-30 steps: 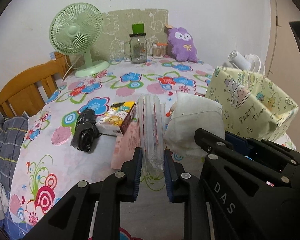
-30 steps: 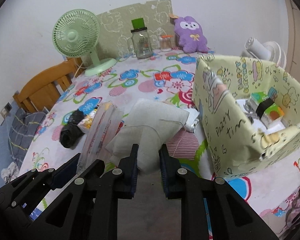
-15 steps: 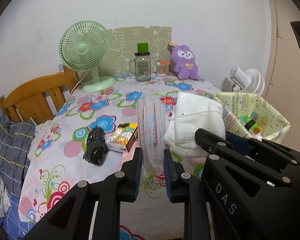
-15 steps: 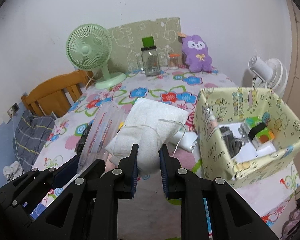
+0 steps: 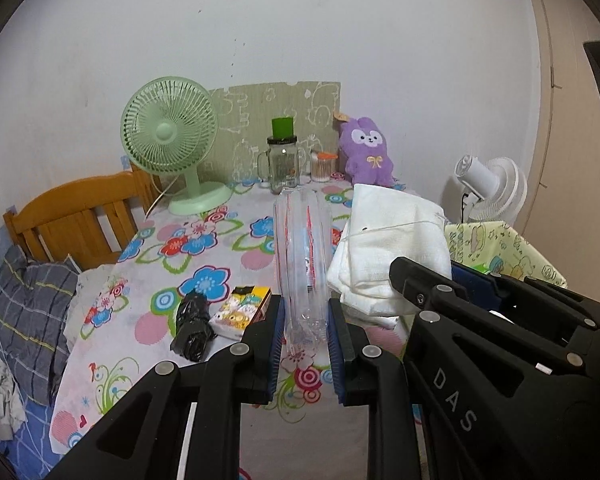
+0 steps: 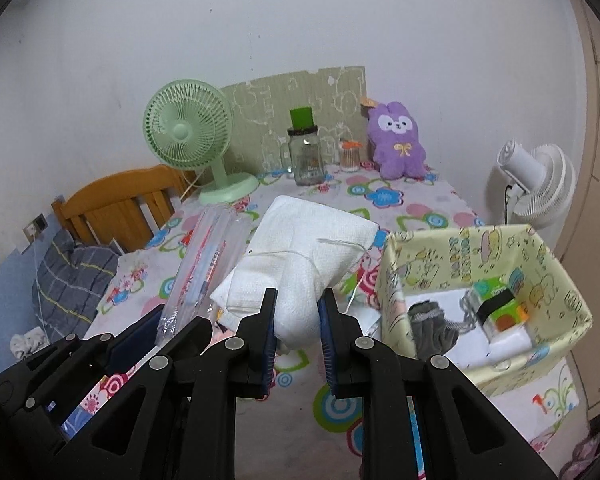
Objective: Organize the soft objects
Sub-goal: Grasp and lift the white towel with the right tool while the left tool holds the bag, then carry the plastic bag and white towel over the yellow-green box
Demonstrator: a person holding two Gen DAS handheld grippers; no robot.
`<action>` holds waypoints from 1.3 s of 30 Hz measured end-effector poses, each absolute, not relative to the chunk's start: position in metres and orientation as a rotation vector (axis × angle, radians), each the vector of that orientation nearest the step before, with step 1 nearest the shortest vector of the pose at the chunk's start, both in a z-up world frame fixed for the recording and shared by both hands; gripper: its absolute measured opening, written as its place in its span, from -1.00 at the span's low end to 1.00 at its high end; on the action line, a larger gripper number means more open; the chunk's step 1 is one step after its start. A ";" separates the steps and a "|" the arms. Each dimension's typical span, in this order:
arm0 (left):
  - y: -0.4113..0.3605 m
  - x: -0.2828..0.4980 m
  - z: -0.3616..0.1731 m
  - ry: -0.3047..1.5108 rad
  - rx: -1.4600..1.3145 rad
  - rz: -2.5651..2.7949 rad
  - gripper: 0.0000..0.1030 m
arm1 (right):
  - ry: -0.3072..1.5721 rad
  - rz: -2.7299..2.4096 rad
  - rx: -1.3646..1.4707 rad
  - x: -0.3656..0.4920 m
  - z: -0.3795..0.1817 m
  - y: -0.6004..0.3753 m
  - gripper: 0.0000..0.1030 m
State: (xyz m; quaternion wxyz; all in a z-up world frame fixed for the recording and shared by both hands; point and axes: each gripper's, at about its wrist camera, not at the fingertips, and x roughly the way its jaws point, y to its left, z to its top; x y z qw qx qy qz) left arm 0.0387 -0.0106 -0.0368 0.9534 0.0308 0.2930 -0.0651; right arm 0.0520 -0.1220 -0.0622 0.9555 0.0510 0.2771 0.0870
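L gripper (image 5: 306,320): jaws nearly closed, pinching the bottom edge of a clear, crinkly plastic packet w/ red-blue print (image 5: 302,256); packet stands up off the flowered tablecloth (image 5: 204,248), held in the air.
R gripper (image 6: 296,316): jaws narrowed onto one end of a folded white textured cloth bundle (image 6: 300,248); most of the bundle sticks out past the tips, unsupported; a loose thread (image 6: 340,245) trails off it.
Where things are: both items aloft over the near half of the table; packet just left of the cloth, nearly touching in L view; yellow-green cartoon-print fabric bin (image 6: 452,248) to the right, already holding a grey rag, white sheet, small colourful box.
Still on cloth: black crumpled plastic wad (image 5: 194,326) touching a small yellow cartoon-print tissue pack (image 5: 244,310).
Risk 1: cloth gripped at the end only; judged likely to unfold or sag, then snag the bin rim on the way in.
Risk 2: slick film, thin pinch; packet may slip or swing if moved fast.
Risk 3: grippers close side by side; a crossing move could knock one load w/ the other.
Risk 4: bin walls look soft; a push on the rim could fold or shift it.
Risk 5: loose thread may catch on a fingertip at release.
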 end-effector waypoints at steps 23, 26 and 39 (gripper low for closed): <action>-0.067 0.053 -0.024 0.562 0.082 -0.190 -0.63 | 0.521 0.152 0.078 0.060 -0.045 -0.180 -0.56; -0.075 0.055 -0.024 0.562 0.087 -0.200 -0.63 | 0.521 0.142 0.077 0.062 -0.046 -0.189 -0.56; -0.109 0.067 -0.030 0.571 0.101 -0.242 -0.63 | 0.526 0.109 0.084 0.068 -0.053 -0.225 -0.56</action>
